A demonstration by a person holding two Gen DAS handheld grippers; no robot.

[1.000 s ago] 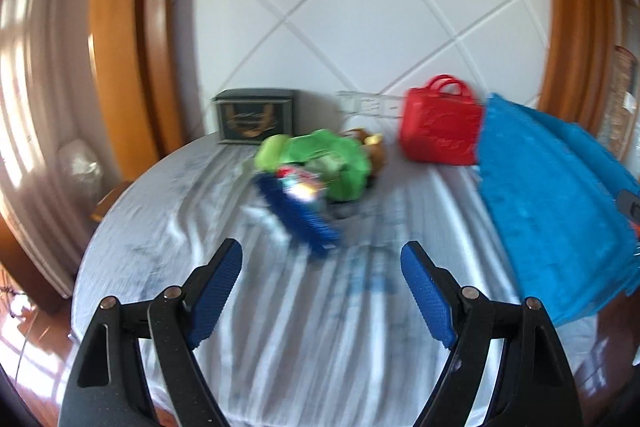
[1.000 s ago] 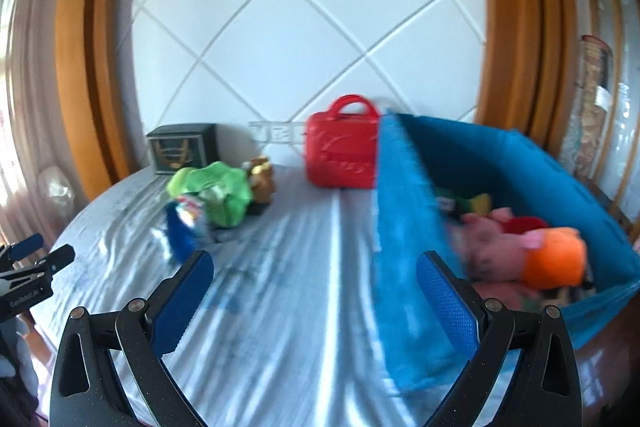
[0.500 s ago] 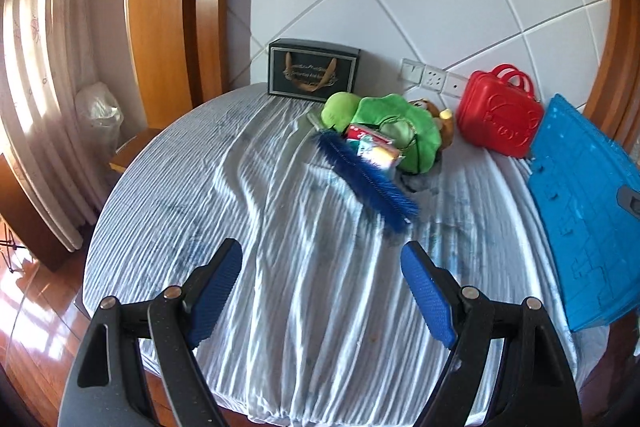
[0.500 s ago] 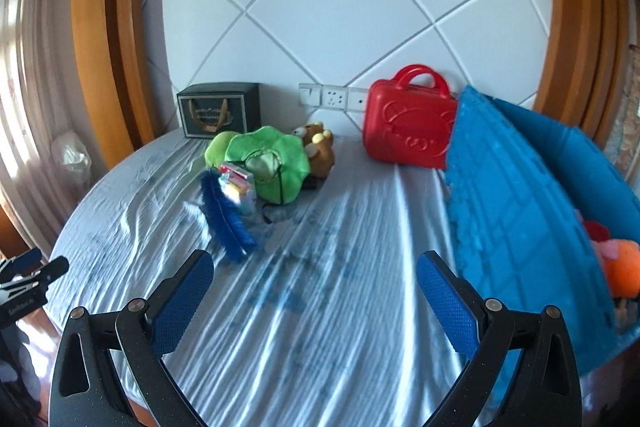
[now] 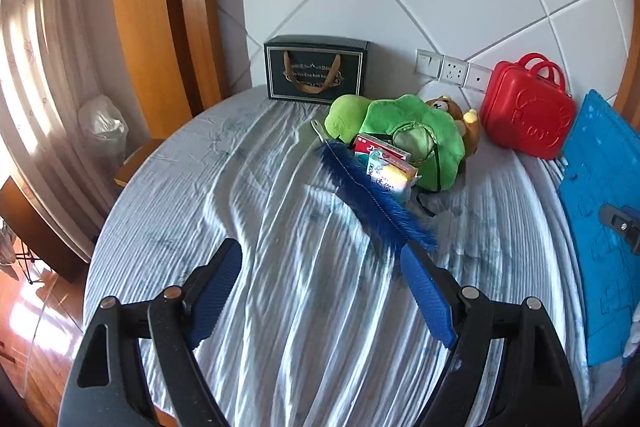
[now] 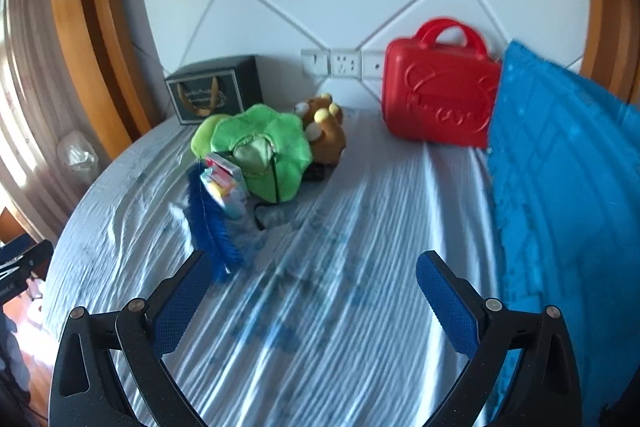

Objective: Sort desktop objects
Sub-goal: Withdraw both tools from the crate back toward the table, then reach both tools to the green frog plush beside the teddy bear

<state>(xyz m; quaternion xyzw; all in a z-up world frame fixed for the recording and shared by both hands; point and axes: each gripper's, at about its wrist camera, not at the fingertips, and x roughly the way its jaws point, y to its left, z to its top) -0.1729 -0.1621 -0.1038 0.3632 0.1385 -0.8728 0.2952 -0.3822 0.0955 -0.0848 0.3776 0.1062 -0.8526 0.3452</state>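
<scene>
While both hover over the striped tablecloth (image 5: 304, 327), left gripper (image 5: 320, 291) and right gripper (image 6: 316, 299) gape empty, blue bristle brush (image 5: 372, 203) just ahead — against small cartons (image 5: 386, 167), green plush (image 5: 416, 143), brown bear (image 6: 324, 133) behind, red case (image 6: 438, 99) and blue bin (image 6: 560, 187) rightward.

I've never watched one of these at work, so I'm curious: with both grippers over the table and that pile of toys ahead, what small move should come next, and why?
Probably ease the left gripper forward to straddle the near end of the blue brush. Both grippers stand open and empty. The brush is the nearest item, just past the left gripper's right finger and in front of the pile around the green plush.
</scene>
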